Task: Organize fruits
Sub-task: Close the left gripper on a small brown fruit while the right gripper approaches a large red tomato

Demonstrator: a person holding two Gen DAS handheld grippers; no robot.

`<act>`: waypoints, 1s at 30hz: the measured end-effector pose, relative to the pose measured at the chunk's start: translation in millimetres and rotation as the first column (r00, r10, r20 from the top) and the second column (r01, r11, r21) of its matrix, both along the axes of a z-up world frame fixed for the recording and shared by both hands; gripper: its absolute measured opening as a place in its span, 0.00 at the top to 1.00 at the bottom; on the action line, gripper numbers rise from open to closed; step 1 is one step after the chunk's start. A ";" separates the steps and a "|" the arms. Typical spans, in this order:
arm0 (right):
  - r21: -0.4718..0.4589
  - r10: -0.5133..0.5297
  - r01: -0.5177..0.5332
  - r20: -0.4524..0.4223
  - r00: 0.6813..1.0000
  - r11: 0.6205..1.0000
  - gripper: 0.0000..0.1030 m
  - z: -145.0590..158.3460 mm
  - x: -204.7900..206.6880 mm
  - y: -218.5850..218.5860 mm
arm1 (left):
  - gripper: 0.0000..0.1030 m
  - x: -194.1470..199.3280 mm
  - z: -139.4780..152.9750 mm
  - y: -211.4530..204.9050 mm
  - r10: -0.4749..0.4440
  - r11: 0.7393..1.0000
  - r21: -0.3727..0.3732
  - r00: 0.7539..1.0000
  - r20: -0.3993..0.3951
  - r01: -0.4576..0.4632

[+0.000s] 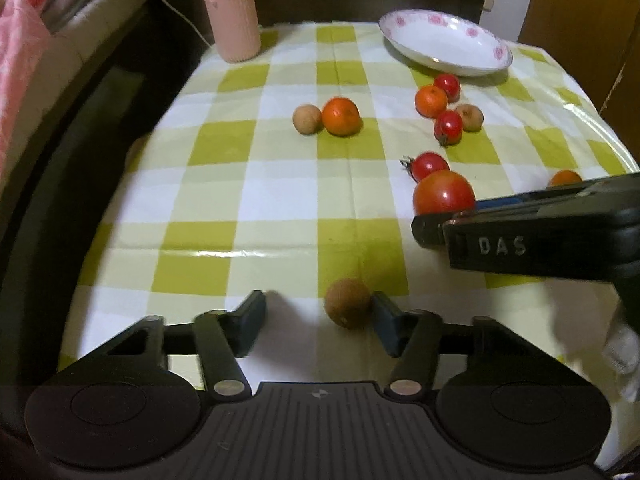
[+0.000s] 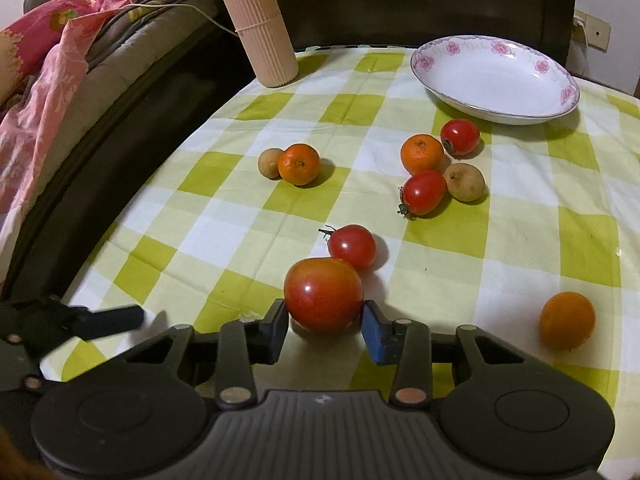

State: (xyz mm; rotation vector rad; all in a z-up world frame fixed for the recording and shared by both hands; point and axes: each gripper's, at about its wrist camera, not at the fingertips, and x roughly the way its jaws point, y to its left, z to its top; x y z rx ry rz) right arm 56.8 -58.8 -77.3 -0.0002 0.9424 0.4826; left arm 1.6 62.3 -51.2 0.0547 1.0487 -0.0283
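Green-and-white checked tablecloth (image 2: 440, 240), right gripper (image 2: 325, 322) pinching large red tomato (image 2: 323, 294) dead ahead between both pads; left gripper (image 1: 320, 320) part-spread, small brown round fruit (image 1: 346, 302) against its right pad only.

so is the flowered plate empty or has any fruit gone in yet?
Empty. The plate shows only bare white inside in both views; every tomato, orange and brown fruit in view lies on the checked cloth.
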 end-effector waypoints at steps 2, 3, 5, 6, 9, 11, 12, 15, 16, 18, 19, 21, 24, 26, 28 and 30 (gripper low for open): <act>0.010 -0.002 0.002 -0.009 1.000 1.000 0.63 0.4 -0.3 -1.4 | 0.46 0.8 -0.3 1.1 0.010 1.000 -0.007 1.000 0.001 -0.010; 0.015 -0.002 0.002 -0.013 1.000 1.000 0.63 0.4 -0.5 -1.8 | 0.48 1.4 0.0 2.4 0.016 1.000 -0.012 1.000 0.003 -0.016; 0.017 0.000 0.001 -0.013 1.000 1.000 0.63 0.4 -2.0 -2.3 | 0.49 2.4 0.4 3.8 0.024 0.999 -0.020 1.000 0.006 -0.024; 0.016 0.000 0.000 -0.013 1.000 1.000 0.63 0.4 -2.5 -2.5 | 0.49 2.5 0.4 4.0 0.027 0.999 -0.022 1.000 0.007 -0.027; 0.021 -0.003 0.004 -0.021 1.000 1.000 0.63 0.8 -2.9 -4.0 | 0.46 5.3 0.1 2.6 0.034 0.999 -0.017 0.999 0.013 -0.034; 0.023 -0.003 0.004 -0.021 1.000 1.000 0.63 0.9 -3.8 -4.9 | 0.44 8.3 0.7 1.3 0.036 0.999 -0.001 0.999 0.024 -0.036; 0.023 -0.003 0.004 -0.021 1.000 1.000 0.63 0.7 -4.1 -5.4 | 0.41 9.7 1.2 0.7 0.031 1.000 0.003 0.999 0.030 -0.031; 0.027 0.002 -0.001 -0.024 1.000 1.000 0.62 0.6 -4.5 -6.7 | 0.41 13.6 -0.2 -3.9 0.008 1.000 0.009 0.999 0.036 -0.008; 0.030 0.001 0.000 -0.027 1.000 1.000 0.62 0.5 -4.5 -7.5 | 0.42 13.4 -1.8 -5.8 -0.001 1.000 0.016 1.000 0.029 0.001; 0.036 -0.005 0.006 -0.034 0.999 0.999 0.62 0.6 -4.4 -9.4 | 0.44 10.4 -1.8 -9.0 -0.016 0.999 0.029 0.999 0.031 0.015; 0.041 -0.007 0.009 -0.037 0.999 0.999 0.62 0.7 -4.3 -10.1 | 0.45 9.9 -1.6 -10.4 -0.021 0.999 0.033 0.999 0.033 0.020; 0.046 -0.012 0.014 -0.041 0.999 0.999 0.63 0.7 -3.5 -10.5 | 0.51 11.6 -1.8 -11.2 -0.016 1.000 0.022 0.999 0.034 0.015; 0.052 -0.019 0.021 -0.043 0.999 0.998 0.63 0.5 -3.7 -10.9 | 0.65 16.3 -0.4 -11.8 -0.002 1.000 -0.006 1.000 0.021 0.003; 0.059 -0.018 0.021 -0.044 0.999 0.998 0.63 0.1 -4.3 -12.5 | 0.67 18.4 0.3 -16.2 -0.008 1.000 0.005 1.000 0.011 0.008; 0.070 -0.018 0.022 -0.053 0.998 0.997 0.63 -0.1 -4.6 -15.0 | 0.67 19.9 1.1 -21.8 -0.025 0.999 0.032 1.000 -0.001 0.025; 0.072 -0.009 0.014 -0.064 0.998 0.997 0.63 1.2 -4.5 -17.6 | 0.68 20.5 1.3 -25.7 -0.039 0.998 0.044 0.999 -0.011 0.040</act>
